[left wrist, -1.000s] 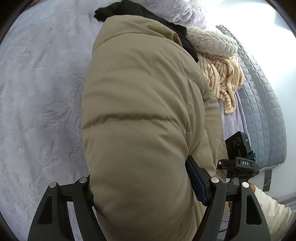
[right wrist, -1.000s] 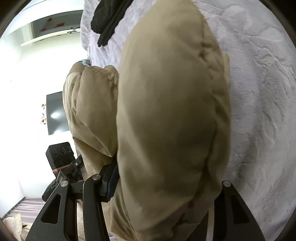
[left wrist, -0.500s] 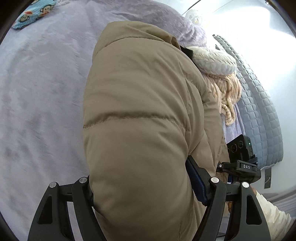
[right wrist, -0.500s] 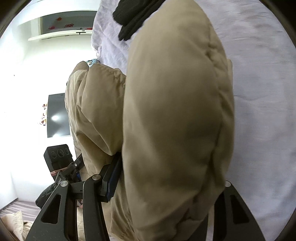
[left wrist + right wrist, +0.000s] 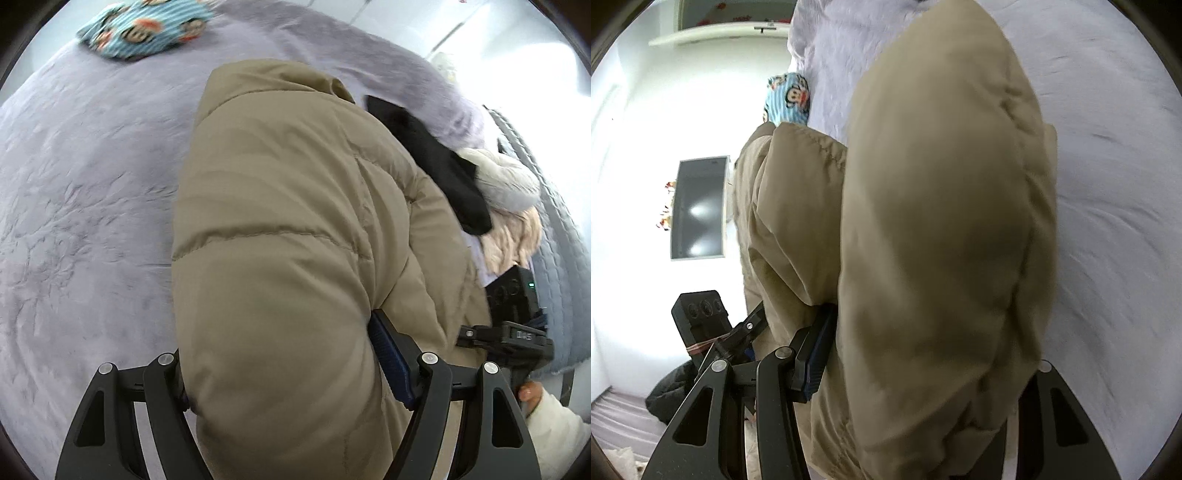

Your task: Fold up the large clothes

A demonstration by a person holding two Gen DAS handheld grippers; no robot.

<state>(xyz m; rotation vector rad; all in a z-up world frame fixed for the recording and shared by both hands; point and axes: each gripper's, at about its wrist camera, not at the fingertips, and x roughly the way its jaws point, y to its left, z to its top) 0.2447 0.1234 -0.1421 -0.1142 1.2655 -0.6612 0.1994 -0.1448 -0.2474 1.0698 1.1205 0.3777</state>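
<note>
Left wrist view: the left gripper (image 5: 284, 373) clamps the puffy tan quilted jacket (image 5: 295, 240); a black garment (image 5: 436, 166) lies at 2 o'clock. The right gripper (image 5: 923, 369) also clamps the jacket (image 5: 942, 221).

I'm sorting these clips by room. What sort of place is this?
Most likely a bedroom: a wide bed under a lilac plush cover, a quilted headboard with clothes piled beside it, and a wall-mounted TV.

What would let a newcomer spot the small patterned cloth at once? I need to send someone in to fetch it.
Start from the lavender bedspread that covers the bed. Look beyond the bulky tan puffer jacket to the far side: the cloth lies there on its own. It alone is striped light blue with cartoon monkey faces; the other garments are plain black, cream or beige.
</note>
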